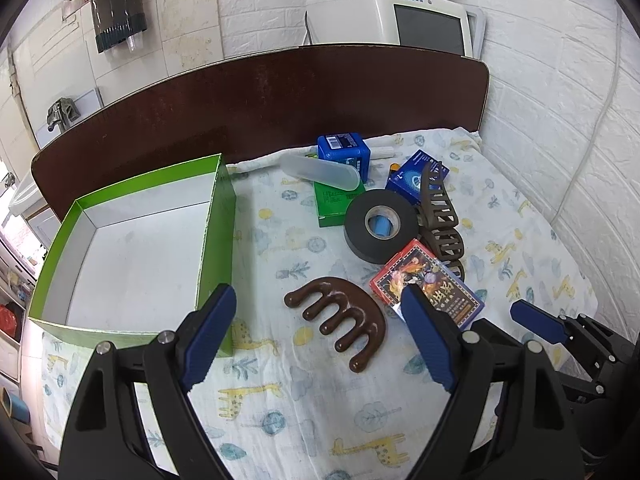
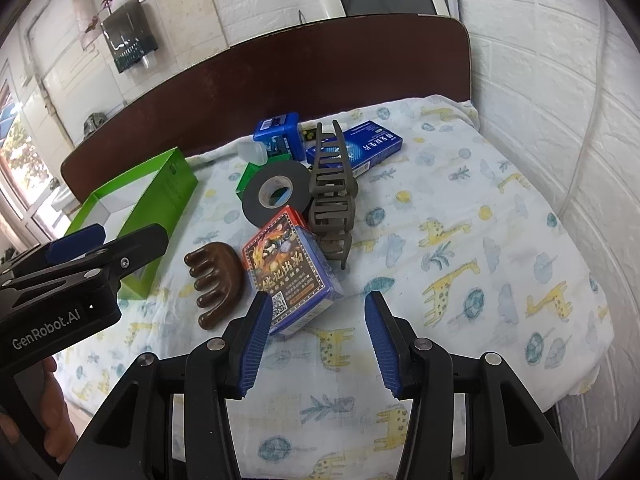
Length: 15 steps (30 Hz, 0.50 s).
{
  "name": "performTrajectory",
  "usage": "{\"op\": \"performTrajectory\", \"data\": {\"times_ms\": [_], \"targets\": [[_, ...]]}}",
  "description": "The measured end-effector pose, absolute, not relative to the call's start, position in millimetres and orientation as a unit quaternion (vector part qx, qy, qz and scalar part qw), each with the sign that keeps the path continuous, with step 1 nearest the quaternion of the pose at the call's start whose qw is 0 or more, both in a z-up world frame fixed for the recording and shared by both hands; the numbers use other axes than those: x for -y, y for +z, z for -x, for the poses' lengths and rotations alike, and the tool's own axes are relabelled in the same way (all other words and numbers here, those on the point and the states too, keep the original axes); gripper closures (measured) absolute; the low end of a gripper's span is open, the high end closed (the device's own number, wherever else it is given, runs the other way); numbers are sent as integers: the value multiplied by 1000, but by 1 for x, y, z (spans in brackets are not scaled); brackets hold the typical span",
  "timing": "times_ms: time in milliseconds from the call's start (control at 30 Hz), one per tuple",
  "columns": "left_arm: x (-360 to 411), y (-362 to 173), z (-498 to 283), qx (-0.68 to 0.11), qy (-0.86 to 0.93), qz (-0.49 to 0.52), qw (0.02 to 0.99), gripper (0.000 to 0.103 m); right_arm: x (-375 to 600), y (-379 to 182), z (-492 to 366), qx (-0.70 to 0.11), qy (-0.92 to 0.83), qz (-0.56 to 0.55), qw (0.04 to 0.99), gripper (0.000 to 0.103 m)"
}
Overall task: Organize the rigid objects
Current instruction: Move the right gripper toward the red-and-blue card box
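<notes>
Giraffe-print cloth (image 1: 280, 420), one green box (image 1: 216, 216), one tape roll (image 1: 380, 226), one comb (image 1: 340, 320), left gripper (image 1: 316, 320) and right gripper (image 2: 316, 326) both gaping, empty.

Open box (image 1: 132, 240) at left, comb (image 1: 340, 322) right of it, tape roll (image 1: 380, 224) behind comb, card box (image 1: 424, 286) beside roll

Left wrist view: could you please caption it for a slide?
Open left gripper above brown comb, beside empty green box.

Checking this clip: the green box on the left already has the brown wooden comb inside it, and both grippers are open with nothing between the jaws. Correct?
Not quite. The green box is empty; the brown wooden comb lies on the cloth beside it, as the left wrist view shows. The rest holds: the left gripper and right gripper are both open with nothing between the jaws.
</notes>
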<state>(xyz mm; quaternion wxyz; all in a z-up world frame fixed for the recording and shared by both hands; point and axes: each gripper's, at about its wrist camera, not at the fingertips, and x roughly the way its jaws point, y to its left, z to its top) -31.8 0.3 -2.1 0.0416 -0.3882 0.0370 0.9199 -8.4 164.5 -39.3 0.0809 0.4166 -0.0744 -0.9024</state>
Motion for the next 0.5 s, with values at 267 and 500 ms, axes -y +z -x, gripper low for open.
{"op": "performTrajectory", "data": {"times_ms": [267,500], "targets": [[0,-3,34,-37,918,392,42,19,-161,-42,10,71,-901,-421,83,52],[1,-4,36,-36,917,395,42,19,-157,-46,12,67,-898,-427,84,52]]}}
